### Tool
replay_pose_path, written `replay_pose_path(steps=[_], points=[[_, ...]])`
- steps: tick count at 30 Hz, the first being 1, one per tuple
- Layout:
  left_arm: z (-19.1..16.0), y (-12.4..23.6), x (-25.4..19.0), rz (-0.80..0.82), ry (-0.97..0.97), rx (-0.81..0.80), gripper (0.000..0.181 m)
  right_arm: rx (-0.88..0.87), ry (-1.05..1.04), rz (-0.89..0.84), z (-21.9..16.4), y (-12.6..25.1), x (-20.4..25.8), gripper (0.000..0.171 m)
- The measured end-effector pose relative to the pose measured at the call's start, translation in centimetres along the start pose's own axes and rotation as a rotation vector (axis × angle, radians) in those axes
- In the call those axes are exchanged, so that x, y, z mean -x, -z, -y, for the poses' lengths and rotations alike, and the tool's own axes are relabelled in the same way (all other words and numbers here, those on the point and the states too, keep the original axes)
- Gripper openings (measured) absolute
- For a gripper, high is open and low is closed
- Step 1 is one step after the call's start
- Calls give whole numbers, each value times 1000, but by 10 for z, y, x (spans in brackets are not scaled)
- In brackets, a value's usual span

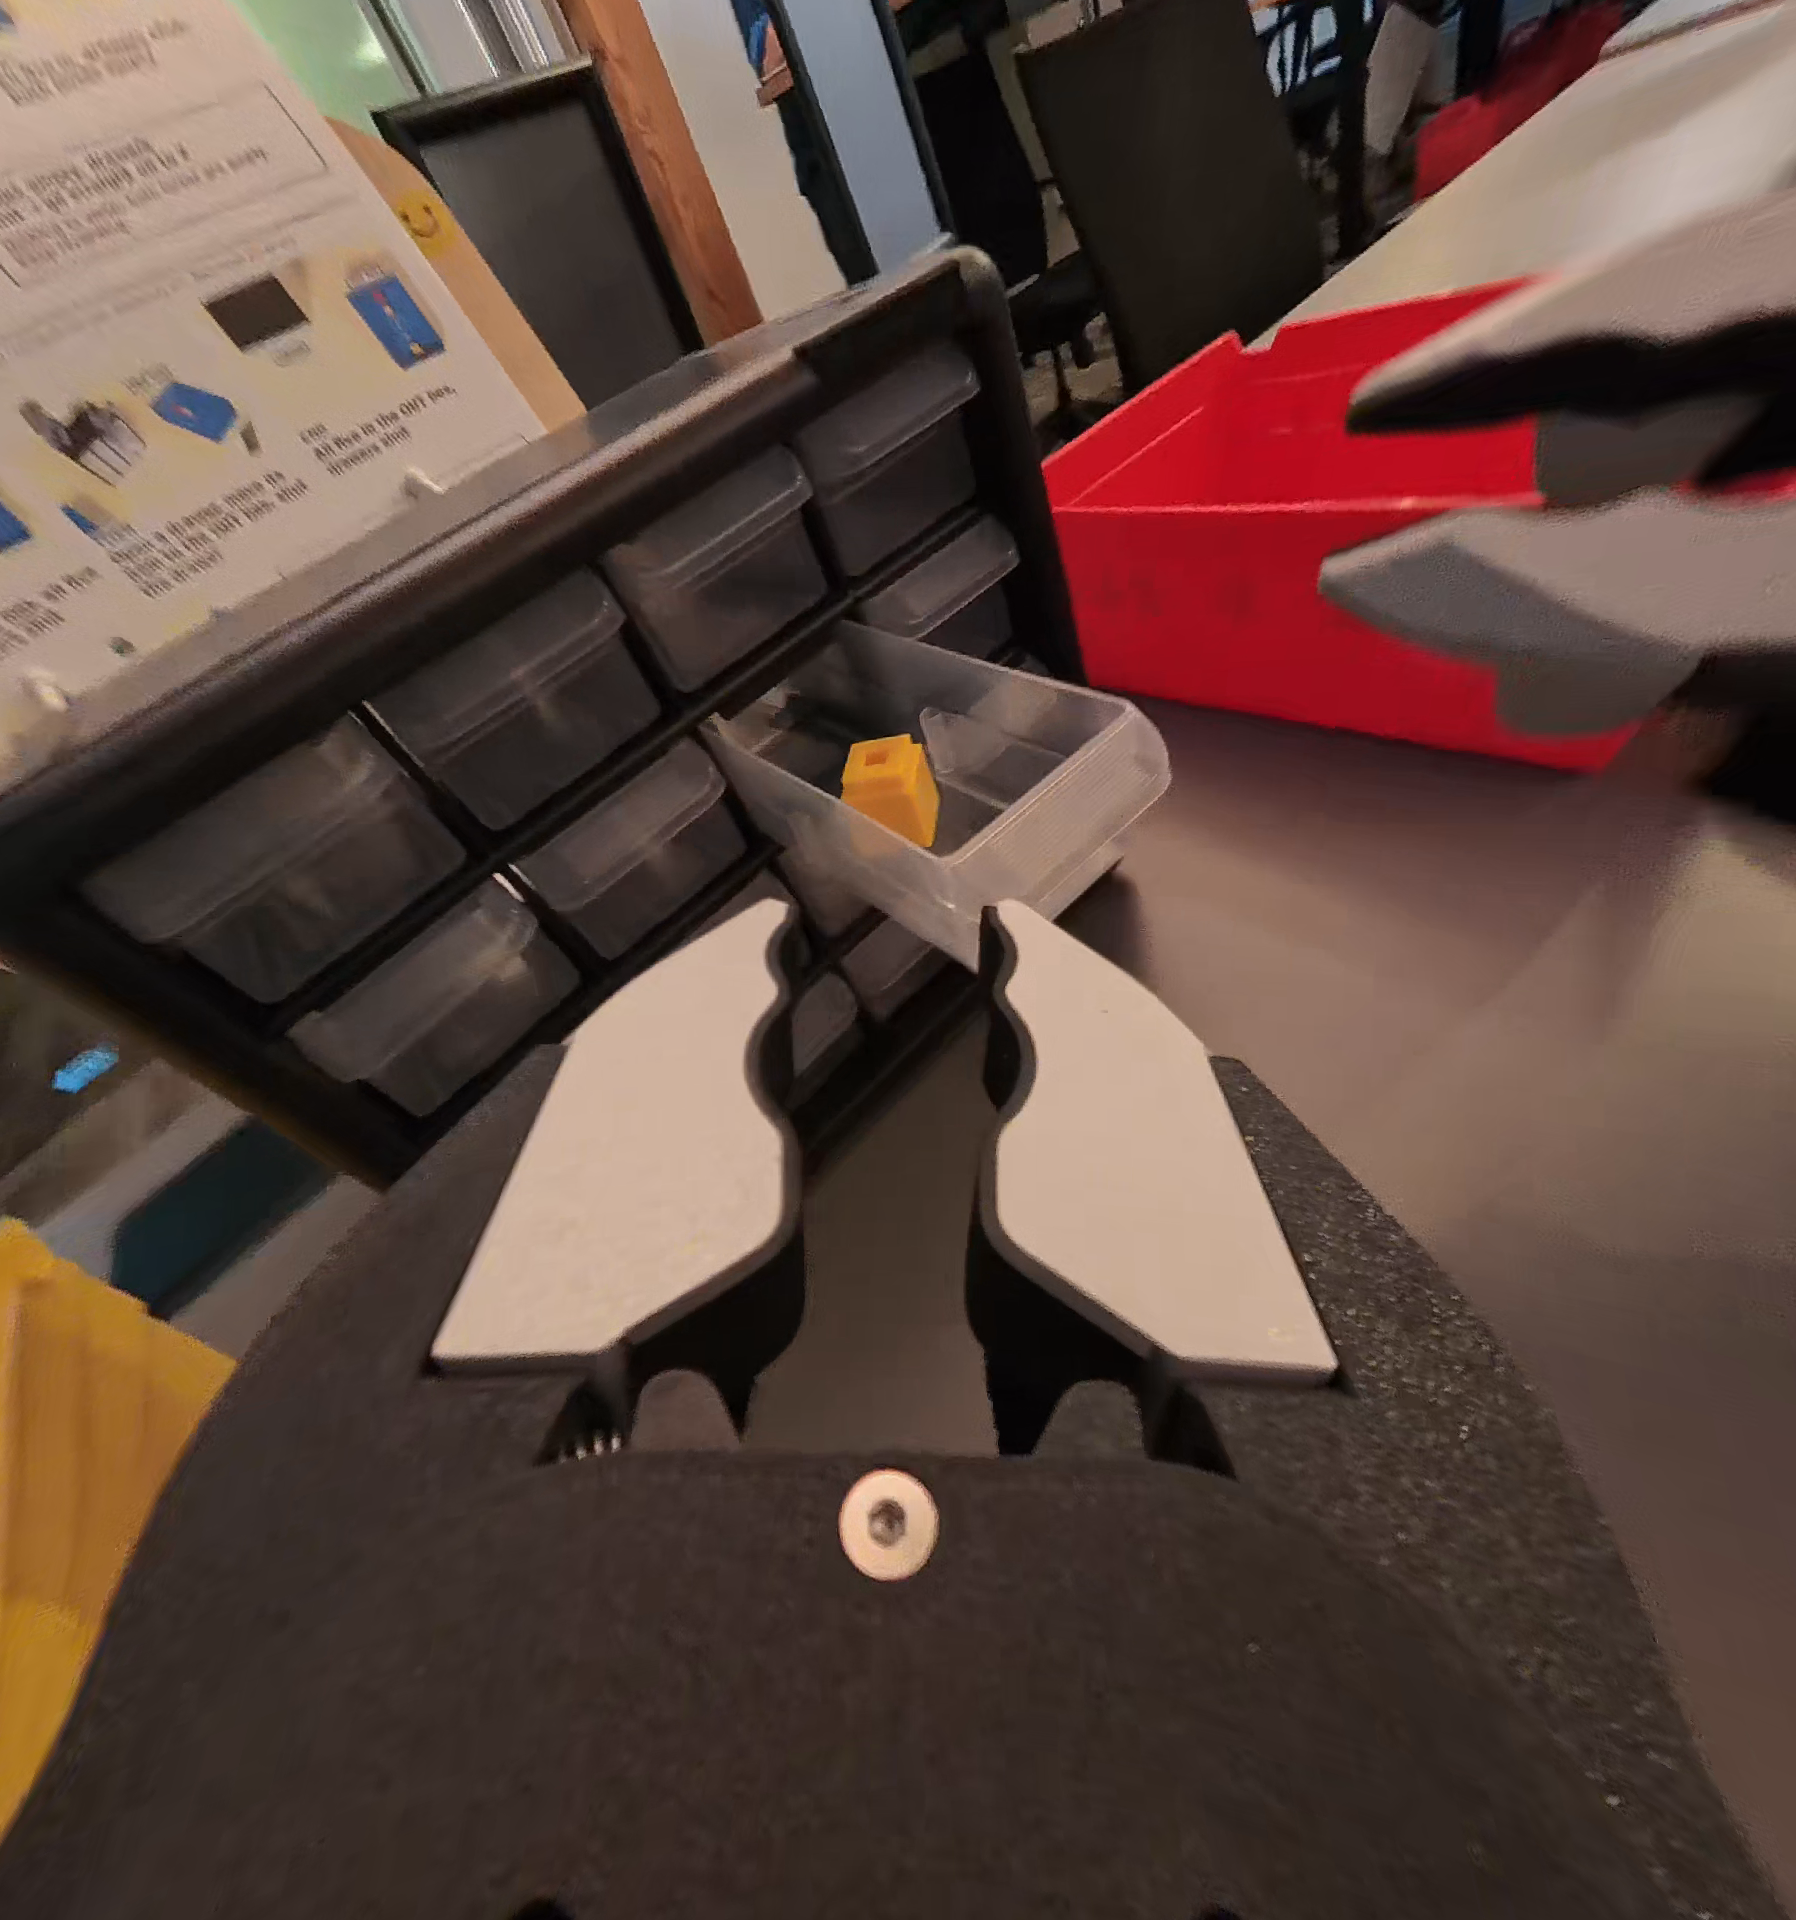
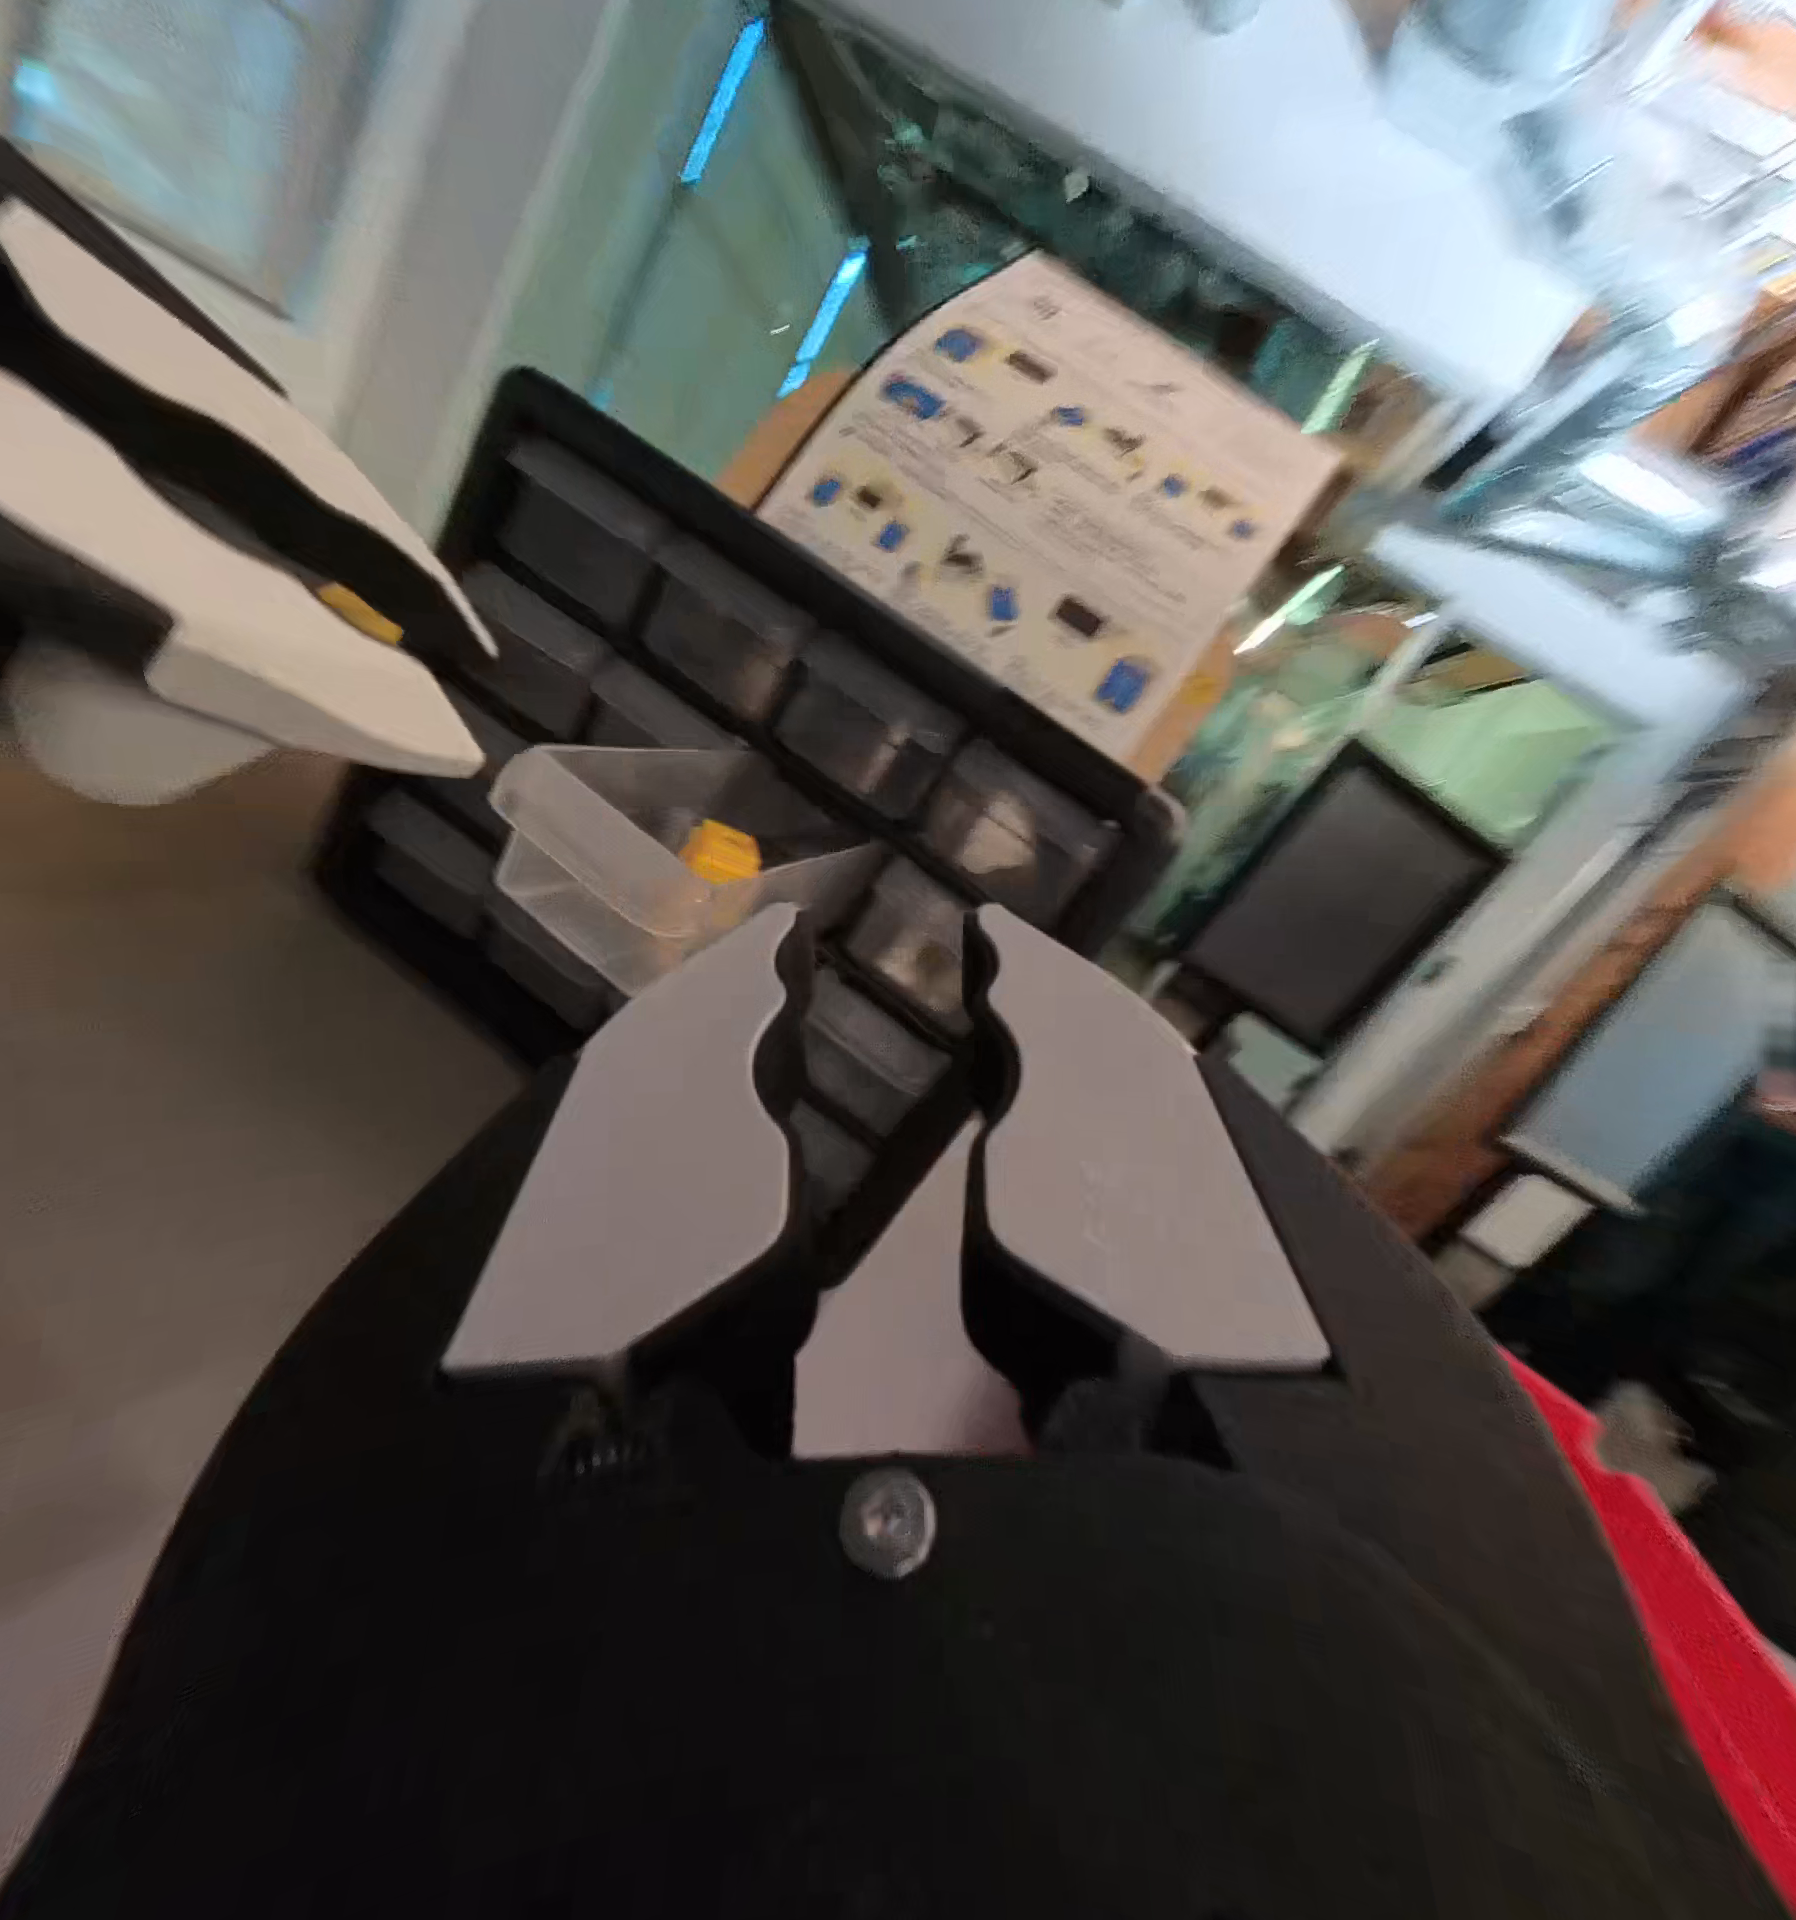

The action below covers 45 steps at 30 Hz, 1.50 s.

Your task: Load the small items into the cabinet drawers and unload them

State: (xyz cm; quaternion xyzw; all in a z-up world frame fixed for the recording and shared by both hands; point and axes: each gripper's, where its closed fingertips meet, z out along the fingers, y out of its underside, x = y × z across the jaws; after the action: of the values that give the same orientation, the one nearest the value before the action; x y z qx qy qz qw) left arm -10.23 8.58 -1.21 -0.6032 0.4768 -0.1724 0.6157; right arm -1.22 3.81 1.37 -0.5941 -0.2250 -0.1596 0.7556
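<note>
A black cabinet (image 1: 520, 582) holds several clear drawers. One clear drawer (image 1: 1081, 821) is pulled out at its right side, and a yellow block (image 1: 889, 784) lies in it. My left gripper (image 1: 886, 920) is open and empty, just short of that drawer's front. My right gripper (image 1: 1341, 499) shows blurred at the upper right, over the red bin. In the right wrist view my right gripper (image 2: 886, 920) is open and empty, pointing at the cabinet (image 2: 728, 623). The open drawer (image 2: 582, 842) and yellow block (image 2: 722, 852) lie left of its tips. The left gripper (image 2: 483, 707) sits above the drawer there.
A red bin (image 1: 1237, 582) stands right of the cabinet on the grey table (image 1: 1445, 1143). A yellow bin (image 1: 32, 1507) is at the lower left. An instruction poster (image 1: 146, 364) leans behind the cabinet. Chairs and furniture stand farther back. The yellow block (image 1: 889, 784) sits 6 cm or so from the ends of my left fingers. It is also in sight in the right wrist view (image 2: 700, 843).
</note>
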Motion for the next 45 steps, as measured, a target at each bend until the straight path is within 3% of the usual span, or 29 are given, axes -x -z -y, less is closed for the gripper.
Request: replay_pose_path(steps=[4, 11, 18, 29, 34, 38, 42, 45], points=[[-4, 2, -9, 27, -289, 43, 38, 265, -76, 260, -7, -13, -1, 30], [5, 0, -26, 231, -729, -33, 25, 589, -209, 535, 8, -49, 3, 29], [9, -11, -38, 270, -815, -33, 21, 886, -30, 655, -10, -67, 31, 27], [5, -18, -25, 391, -860, -13, 22, 1047, -4, 687, -23, -88, 53, 27], [4, -21, -24, 428, -904, -18, 14, 1144, 20, 639, -39, -92, 52, 27], [4, -20, -25, 438, -905, -11, 13, 1231, -55, 656, -48, -88, 58, 23], [4, -19, -25, 441, -912, -11, 13, 1168, -108, 718, -30, -83, 62, 22], [3, -19, -25, 444, -914, -3, 13, 993, -137, 686, 6, -81, 42, 22]])
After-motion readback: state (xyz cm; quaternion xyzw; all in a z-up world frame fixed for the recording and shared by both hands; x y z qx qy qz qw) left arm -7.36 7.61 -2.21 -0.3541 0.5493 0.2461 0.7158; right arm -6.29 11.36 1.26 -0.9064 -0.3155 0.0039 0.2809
